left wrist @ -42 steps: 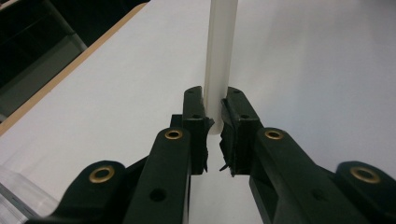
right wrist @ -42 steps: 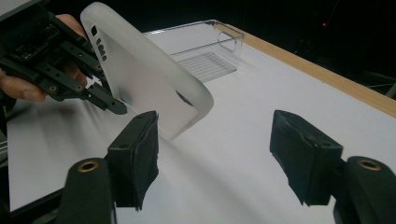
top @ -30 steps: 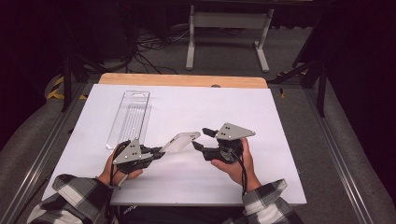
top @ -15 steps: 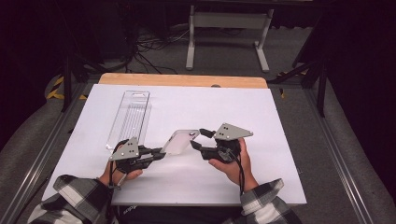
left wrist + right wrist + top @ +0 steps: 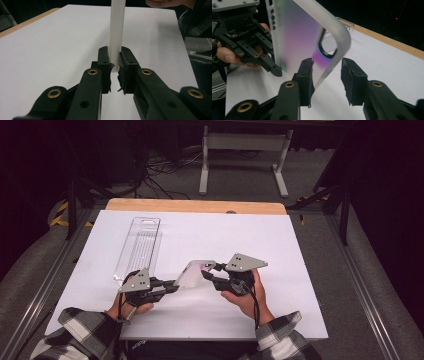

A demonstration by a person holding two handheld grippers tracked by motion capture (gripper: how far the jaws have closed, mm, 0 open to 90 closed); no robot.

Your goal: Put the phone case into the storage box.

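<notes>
Since a second ago both my hands have drawn a little nearer to me along the white surface (image 5: 300, 270), and the jaws of my right gripper (image 5: 209, 272) have just been closing around the corner of the phone case (image 5: 192, 272); in the right gripper view that corner sits between them, close against one jaw with a gap to the other, so they are not yet pressing on it. Nearest me, my plaid sleeves come in at the bottom edge of the high view. Just beyond them, my left gripper (image 5: 114, 62) is clenched on the case's other end, both pads tight on its thin frosted edge. The case hangs tilted above the surface between the two grippers, its camera cutout (image 5: 328, 47) turned toward the right one. Farther off to the left, a clear plastic package (image 5: 139, 247) lies flat on the surface, well apart from the case. Beyond it runs the surface's wooden back edge (image 5: 195, 206).
</notes>
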